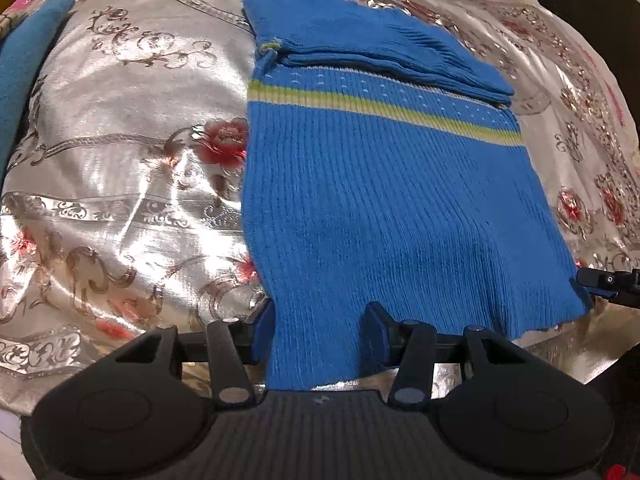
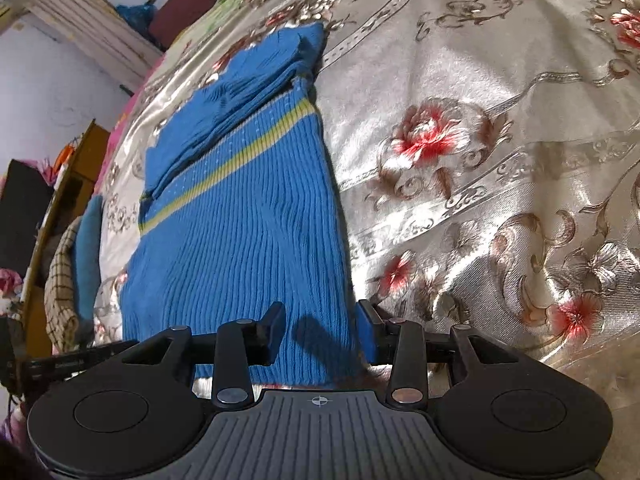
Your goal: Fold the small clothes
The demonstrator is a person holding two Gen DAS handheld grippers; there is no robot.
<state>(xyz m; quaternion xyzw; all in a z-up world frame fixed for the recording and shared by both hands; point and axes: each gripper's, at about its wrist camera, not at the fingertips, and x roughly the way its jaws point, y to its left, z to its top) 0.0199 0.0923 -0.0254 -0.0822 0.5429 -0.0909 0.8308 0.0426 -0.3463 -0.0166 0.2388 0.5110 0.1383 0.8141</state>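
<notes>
Left tool (image 1: pixel 320 330): one, jaws apart, straddling the sweater's near left hem corner, pads not squeezing it
Right tool (image 2: pixel 322 330): one, jaws apart too, over the near right corner
Sweater (image 1: pixel 372 184): just one, blue knit, one yellow-green stripe (image 1: pixel 384 105), flat on the bedspread (image 1: pixel 120 152), top part folded over
</notes>
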